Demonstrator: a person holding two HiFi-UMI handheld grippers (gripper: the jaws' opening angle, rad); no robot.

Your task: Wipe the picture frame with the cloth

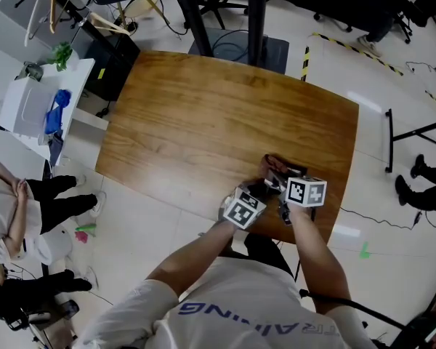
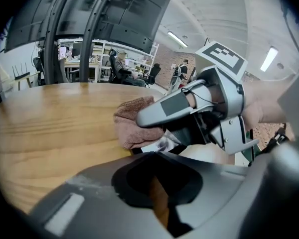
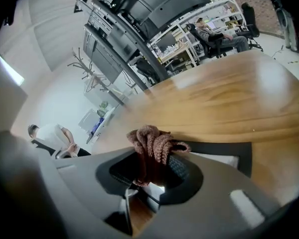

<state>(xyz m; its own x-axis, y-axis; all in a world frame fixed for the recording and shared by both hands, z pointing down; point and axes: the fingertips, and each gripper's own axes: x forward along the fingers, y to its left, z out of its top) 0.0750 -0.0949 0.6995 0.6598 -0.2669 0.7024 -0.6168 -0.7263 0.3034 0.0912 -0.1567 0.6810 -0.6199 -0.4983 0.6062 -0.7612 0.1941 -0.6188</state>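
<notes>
The black picture frame with a white mat lies flat near the front right edge of the wooden table. My right gripper is shut on a bunched brown-pink cloth, which rests on the frame's near side. In the left gripper view the cloth sits under the right gripper, on the frame. The frame's edge runs in between the jaws of my left gripper, which looks shut on it. In the head view both grippers, left and right, meet over the frame.
A white cart with a blue item stands off the table's left side, with a seated person below it. A black stand base is behind the table. A person's feet and cables are on the floor at right.
</notes>
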